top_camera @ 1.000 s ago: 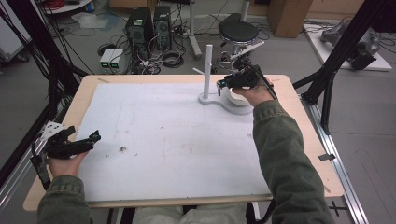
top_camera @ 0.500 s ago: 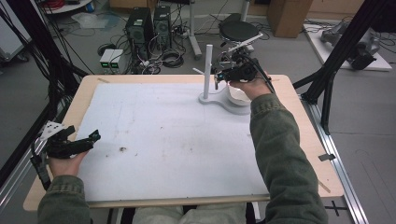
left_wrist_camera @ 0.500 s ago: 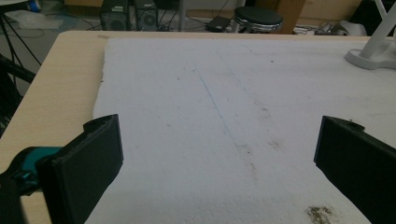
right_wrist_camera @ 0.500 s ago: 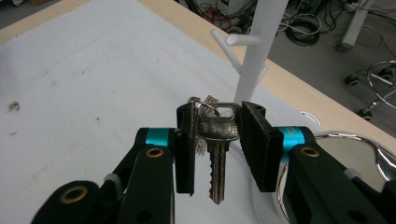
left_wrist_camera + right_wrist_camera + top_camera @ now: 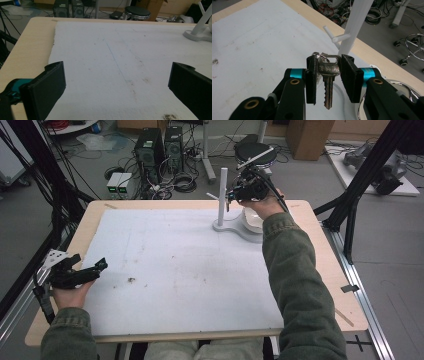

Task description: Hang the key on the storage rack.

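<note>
From the high view, the right gripper [image 5: 239, 195] is held up at about one o'clock over the far part of the table [image 5: 90, 227], just beside the upright post of a white stand [image 5: 221, 195] whose base sits on the white mat [image 5: 180, 270]. A white bowl [image 5: 251, 220] lies below the right hand, touching the stand's base. The left gripper [image 5: 95, 269] rests at eight o'clock, near the mat's left edge, its jaws apart with nothing between them.

In the left gripper view, the two black jaws stand wide apart at the lower corners, bare mat between them, and the stand's base [image 5: 200, 35] shows at two o'clock.

In the right gripper view, the right gripper [image 5: 327, 72] is clamped on a key [image 5: 327, 75], which hangs blade down between the jaws with its ring at the top. The stand's post [image 5: 355, 23] and its short pegs rise at twelve o'clock just behind the key. The bowl's rim [image 5: 404, 85] shows at four o'clock.
</note>
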The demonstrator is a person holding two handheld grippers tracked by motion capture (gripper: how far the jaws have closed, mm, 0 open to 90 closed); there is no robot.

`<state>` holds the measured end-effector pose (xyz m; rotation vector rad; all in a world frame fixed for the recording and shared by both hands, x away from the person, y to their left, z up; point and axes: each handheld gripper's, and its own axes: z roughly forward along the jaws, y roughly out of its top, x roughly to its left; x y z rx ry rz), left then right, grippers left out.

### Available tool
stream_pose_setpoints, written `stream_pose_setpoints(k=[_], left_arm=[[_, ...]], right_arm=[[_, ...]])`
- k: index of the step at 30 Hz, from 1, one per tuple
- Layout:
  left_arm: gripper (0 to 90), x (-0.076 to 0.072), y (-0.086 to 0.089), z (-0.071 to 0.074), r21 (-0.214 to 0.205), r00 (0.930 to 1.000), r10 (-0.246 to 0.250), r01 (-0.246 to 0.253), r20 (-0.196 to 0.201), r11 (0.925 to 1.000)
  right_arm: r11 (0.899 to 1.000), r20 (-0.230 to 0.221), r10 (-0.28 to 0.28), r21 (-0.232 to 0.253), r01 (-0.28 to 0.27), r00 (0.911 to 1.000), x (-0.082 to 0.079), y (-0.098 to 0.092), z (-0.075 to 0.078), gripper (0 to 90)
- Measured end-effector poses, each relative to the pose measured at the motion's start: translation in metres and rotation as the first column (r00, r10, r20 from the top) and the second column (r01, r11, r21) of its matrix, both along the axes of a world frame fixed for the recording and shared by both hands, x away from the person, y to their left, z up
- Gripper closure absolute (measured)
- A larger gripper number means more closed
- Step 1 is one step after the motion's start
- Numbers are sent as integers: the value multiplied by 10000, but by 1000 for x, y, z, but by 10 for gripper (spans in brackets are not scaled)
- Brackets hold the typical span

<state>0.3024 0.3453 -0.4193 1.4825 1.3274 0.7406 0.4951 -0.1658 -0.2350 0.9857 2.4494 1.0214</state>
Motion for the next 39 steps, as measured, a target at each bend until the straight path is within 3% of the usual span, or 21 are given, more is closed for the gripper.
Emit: stream_pose_setpoints(k=[7, 10, 18, 39], left_arm=[[17, 0, 0, 0, -72, 10000, -13, 12, -30, 10000], [17, 0, -1, 1, -273, 10000, -38, 40, 63, 9996], [17, 0, -2, 0, -310, 10000, -23, 26, 90, 9995], [17, 1, -1, 0, -334, 10000, -69, 70, 44, 9994]], right_arm=[[9999, 242, -147, -58, 148, 9996, 8, 2, 6, 669], [9998, 194, -178, -48, 179, 9997, 12, 3, 9, 668], [9995, -114, -232, -194, 230, 9997, 19, 8, 6, 668], [9983, -256, -527, -272, 520, 9983, 38, 10, 1, 668]])
